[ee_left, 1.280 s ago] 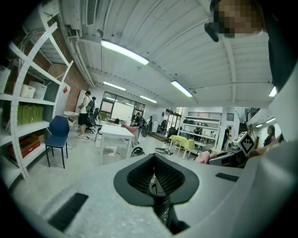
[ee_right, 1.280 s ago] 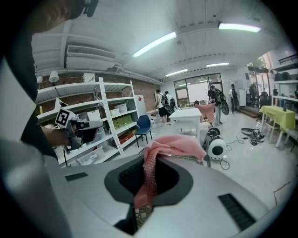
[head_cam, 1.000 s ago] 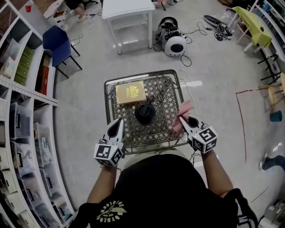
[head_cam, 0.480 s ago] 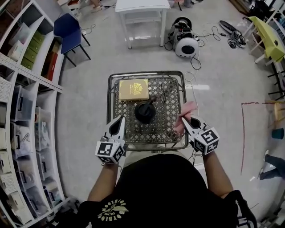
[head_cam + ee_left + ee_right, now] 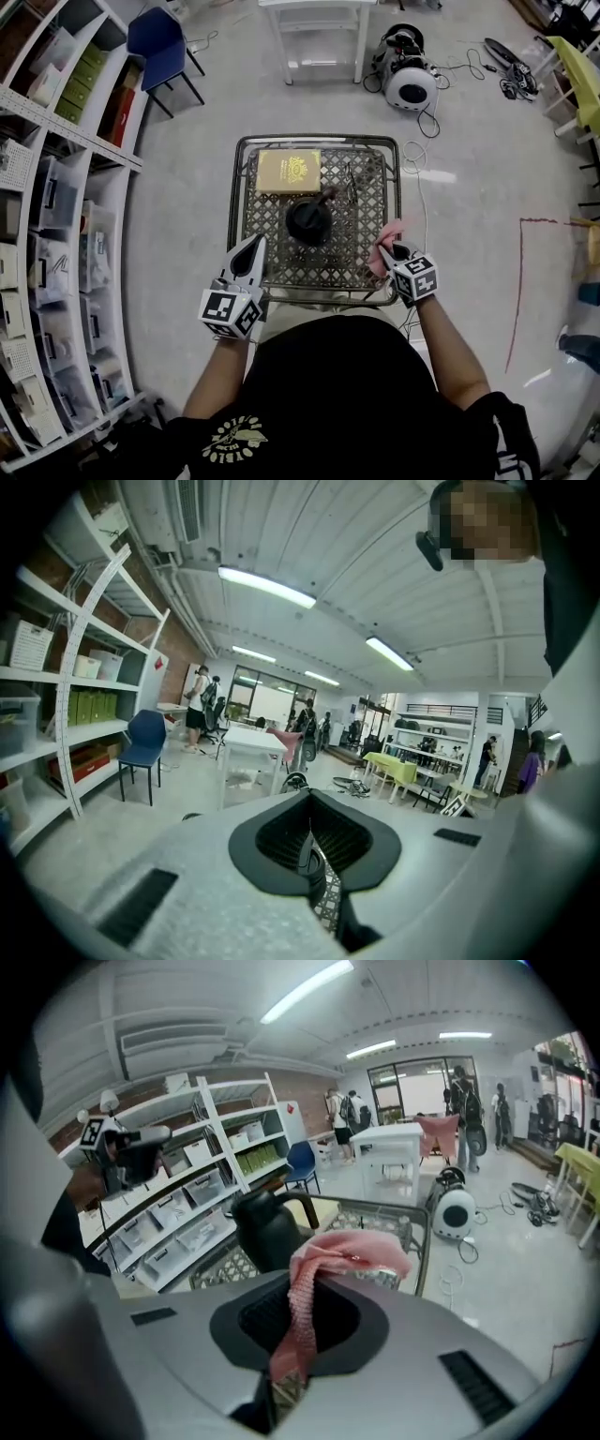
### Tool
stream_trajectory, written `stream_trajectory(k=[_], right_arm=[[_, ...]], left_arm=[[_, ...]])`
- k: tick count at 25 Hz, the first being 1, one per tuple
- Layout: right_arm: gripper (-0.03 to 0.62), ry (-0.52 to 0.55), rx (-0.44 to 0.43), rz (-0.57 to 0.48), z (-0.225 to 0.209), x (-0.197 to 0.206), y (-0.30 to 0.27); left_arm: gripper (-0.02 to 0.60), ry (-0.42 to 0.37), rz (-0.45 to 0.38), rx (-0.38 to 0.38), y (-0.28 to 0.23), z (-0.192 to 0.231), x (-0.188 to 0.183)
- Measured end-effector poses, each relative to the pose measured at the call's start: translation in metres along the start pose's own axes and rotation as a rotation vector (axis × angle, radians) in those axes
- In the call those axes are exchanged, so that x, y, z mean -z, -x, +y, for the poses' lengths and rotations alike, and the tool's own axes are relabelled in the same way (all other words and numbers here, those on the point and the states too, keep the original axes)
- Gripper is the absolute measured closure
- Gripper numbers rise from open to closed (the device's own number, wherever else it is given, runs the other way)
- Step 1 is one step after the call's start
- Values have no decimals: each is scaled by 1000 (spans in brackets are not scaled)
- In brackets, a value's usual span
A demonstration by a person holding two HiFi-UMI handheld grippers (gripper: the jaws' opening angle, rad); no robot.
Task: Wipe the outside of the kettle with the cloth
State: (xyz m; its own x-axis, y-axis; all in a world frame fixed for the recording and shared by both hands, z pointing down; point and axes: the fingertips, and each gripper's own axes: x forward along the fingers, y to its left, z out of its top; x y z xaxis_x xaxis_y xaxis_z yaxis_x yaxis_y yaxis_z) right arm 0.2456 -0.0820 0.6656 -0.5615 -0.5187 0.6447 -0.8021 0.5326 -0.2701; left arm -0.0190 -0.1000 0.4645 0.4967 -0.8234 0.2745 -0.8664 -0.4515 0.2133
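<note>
The black kettle [image 5: 309, 220] stands upright near the middle of the metal lattice table [image 5: 281, 267]. In the right gripper view the kettle [image 5: 265, 1229] shows just beyond the jaws, to the left. My right gripper [image 5: 385, 252] is shut on a pink cloth [image 5: 387, 242] at the table's right front part, right of the kettle and apart from it. The cloth [image 5: 349, 1254] bunches over the jaw tips of the right gripper [image 5: 292, 1331]. My left gripper [image 5: 254, 247] hangs over the table's front left, jaws together and empty. In its own view the left gripper [image 5: 315, 853] faces the room.
A yellow box [image 5: 289, 172] lies at the table's far side, with a thin dark item [image 5: 351, 184] to its right. Shelves [image 5: 56, 216] line the left. On the floor beyond are a white table [image 5: 319, 19], a blue chair [image 5: 161, 42] and a round white machine [image 5: 412, 89] with cables.
My right gripper has come down with the cloth to the table's right front part. The left gripper has stayed about where it was.
</note>
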Motion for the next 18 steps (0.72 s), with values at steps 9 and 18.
stream_trajectory(k=[9, 18], right_arm=[[566, -18, 6, 205, -14, 89, -61], [497, -69, 6, 356, 0, 146, -90]], left_arm=[[572, -13, 49, -45, 19, 4, 15], [572, 3, 82, -89, 63, 42, 24]])
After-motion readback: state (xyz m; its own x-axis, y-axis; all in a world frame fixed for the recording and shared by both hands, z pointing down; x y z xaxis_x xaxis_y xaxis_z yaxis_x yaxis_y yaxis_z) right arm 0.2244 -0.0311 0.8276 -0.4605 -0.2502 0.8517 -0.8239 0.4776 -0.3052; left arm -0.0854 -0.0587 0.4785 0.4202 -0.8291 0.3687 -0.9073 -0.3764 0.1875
